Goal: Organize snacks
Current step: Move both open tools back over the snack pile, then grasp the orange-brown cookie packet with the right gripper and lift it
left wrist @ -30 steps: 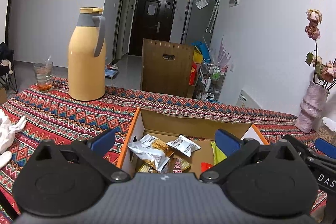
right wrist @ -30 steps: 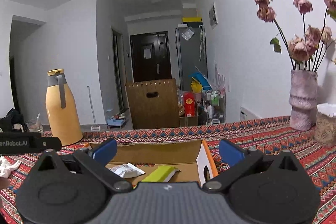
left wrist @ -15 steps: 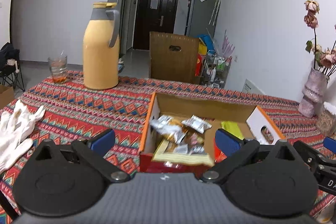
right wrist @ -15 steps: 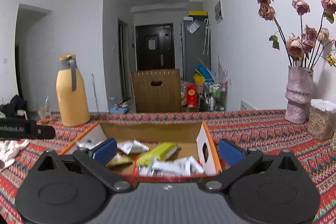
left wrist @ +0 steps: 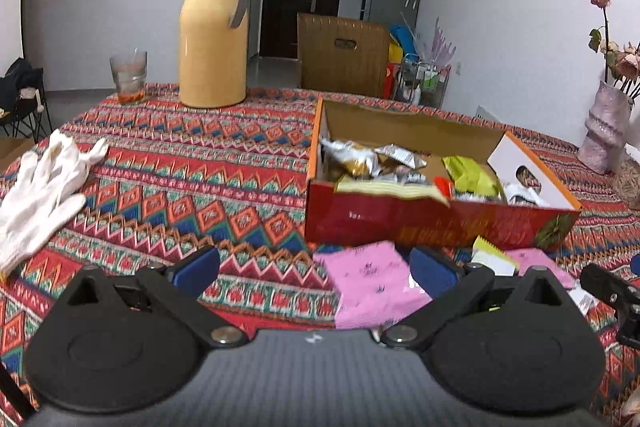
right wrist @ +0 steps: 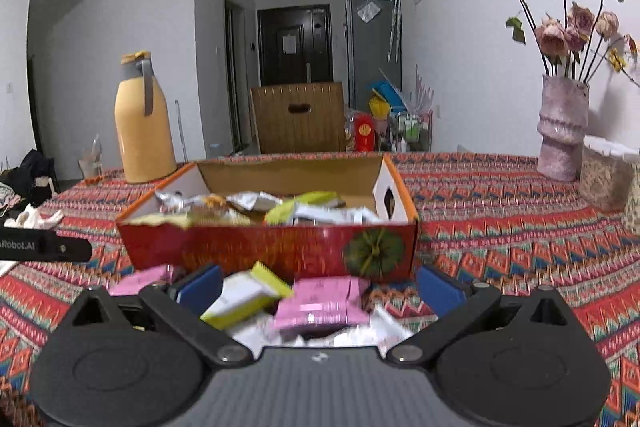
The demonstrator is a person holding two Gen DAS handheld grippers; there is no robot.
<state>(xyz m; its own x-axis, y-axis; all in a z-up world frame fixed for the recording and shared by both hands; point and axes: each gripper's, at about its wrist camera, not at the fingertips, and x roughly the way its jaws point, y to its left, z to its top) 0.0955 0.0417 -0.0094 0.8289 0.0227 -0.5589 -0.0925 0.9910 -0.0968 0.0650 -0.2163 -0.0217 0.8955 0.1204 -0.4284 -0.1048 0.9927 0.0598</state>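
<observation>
A red and orange cardboard box (left wrist: 436, 223) (right wrist: 272, 247) sits on the patterned tablecloth, holding several snack packets (left wrist: 360, 159) (right wrist: 304, 209). Loose packets lie in front of it: a pink packet (left wrist: 372, 283) between my left fingers, and a yellow-edged white packet (right wrist: 248, 295) and another pink packet (right wrist: 324, 301) between my right fingers. My left gripper (left wrist: 316, 269) is open and empty, low over the table before the box. My right gripper (right wrist: 318, 285) is open and empty over the loose packets.
A yellow thermos jug (left wrist: 214, 31) and a glass (left wrist: 129, 77) stand at the far side. White gloves (left wrist: 44, 187) lie at the left. A pink vase of dried flowers (right wrist: 562, 131) and a container (right wrist: 606, 173) stand at the right. A brown chair back (left wrist: 344, 57) rises behind the table.
Both grippers have pulled back from over the box and dropped low. The box's red front wall and the loose packets before it have come into view.
</observation>
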